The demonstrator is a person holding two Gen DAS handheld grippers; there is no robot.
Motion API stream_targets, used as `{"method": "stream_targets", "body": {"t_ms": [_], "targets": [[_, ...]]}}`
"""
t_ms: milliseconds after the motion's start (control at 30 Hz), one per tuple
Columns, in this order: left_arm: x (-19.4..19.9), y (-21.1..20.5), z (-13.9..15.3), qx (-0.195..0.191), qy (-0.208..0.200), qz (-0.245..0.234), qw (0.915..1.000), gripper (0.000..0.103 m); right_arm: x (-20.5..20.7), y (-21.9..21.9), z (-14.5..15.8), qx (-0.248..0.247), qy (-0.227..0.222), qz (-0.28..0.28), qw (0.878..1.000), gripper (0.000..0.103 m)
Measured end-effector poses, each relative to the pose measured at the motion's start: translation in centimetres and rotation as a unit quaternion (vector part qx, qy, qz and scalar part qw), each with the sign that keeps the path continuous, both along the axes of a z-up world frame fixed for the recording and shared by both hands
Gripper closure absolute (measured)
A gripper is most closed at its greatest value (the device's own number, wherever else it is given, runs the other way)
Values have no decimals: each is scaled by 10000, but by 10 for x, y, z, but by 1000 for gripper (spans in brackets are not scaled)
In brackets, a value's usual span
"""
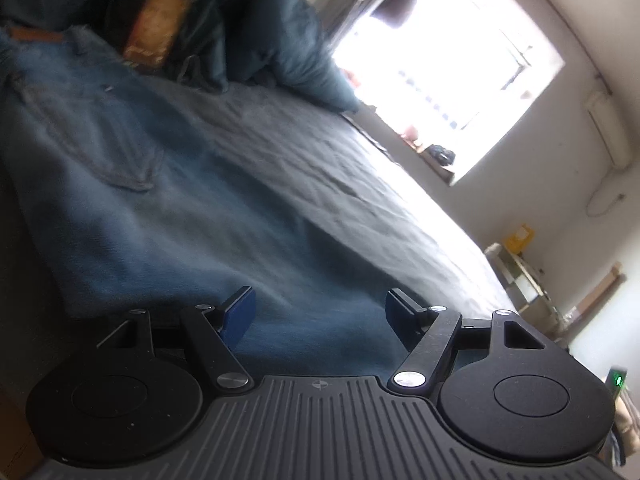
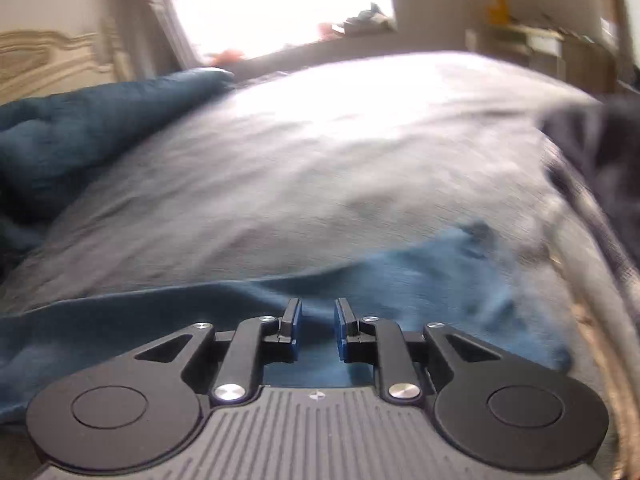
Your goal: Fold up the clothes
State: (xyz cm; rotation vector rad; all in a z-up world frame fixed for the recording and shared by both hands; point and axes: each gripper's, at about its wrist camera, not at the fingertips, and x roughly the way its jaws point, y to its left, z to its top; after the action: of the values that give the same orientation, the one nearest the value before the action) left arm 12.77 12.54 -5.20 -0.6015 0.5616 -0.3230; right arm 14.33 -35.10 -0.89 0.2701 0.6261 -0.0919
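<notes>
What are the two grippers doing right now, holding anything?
Left gripper: open, empty, above the jeans.
Right gripper: narrow gap, nothing visibly pinched, blue fabric beneath.

Bedroom in home. Bed [image 1: 280, 168] with grey-blue sheet fills both views; jeans [image 1: 92, 148] spread flat on it, back pocket up. Teal duvet [image 1: 276, 40] bunched at far end. Carved cream headboard [image 2: 48, 60] against wall. Bright window [image 1: 440, 68], small clutter on sill [image 1: 436, 156]. White air conditioner [image 1: 608, 128] high on wall. Low shelf [image 1: 524, 280] with yellow item [image 1: 518, 236] by far wall. Plain pale walls, daylight only.
</notes>
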Motion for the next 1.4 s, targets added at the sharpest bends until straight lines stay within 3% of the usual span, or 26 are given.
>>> {"method": "stream_targets", "body": {"t_ms": [133, 233, 333, 500, 633, 800, 900, 1000, 1067, 1133, 1200, 1300, 1400], "targets": [[7, -33, -1, 346, 47, -387, 9986, 31, 16, 89, -1, 92, -168, 1504, 9884, 78], [13, -55, -12, 618, 169, -605, 9961, 32, 19, 127, -23, -169, 51, 1956, 9805, 78], [11, -60, -23, 852, 147, -645, 9942, 32, 4, 91, -42, -137, 105, 1638, 9863, 80], [11, -52, -25, 775, 113, -804, 9937, 32, -50, -10, -35, -250, 43, 390, 9989, 85], [11, -54, -24, 869, 128, -810, 9928, 31, -76, -60, -20, -600, 105, -559, 9966, 78], [8, -61, -21, 951, 188, -698, 9928, 31, -50, -37, 4, -816, -343, -181, 9959, 78], [8, -59, -21, 854, 238, -670, 9938, 31, -19, -18, -2, -1006, -404, 77, 9941, 78], [10, -54, -22, 649, 283, -648, 9954, 31, -6, -37, -34, -1268, 17, -401, 9911, 78], [10, -51, -22, 567, 297, -663, 9957, 31, -21, -73, -51, -977, 55, -866, 9914, 83], [11, -51, -22, 586, 301, -701, 9954, 31, -43, -99, -49, -749, 19, -1339, 9882, 86], [11, -52, -22, 636, 303, -726, 9949, 31, -55, -96, -40, -1013, -5, -1478, 9838, 86], [11, -55, -21, 715, 305, -692, 9946, 31, -51, -76, -22, -1418, -249, -1233, 9819, 83], [10, -58, -19, 794, 319, -642, 9943, 31, -26, -61, -10, -1361, -410, -792, 9867, 80]]}}
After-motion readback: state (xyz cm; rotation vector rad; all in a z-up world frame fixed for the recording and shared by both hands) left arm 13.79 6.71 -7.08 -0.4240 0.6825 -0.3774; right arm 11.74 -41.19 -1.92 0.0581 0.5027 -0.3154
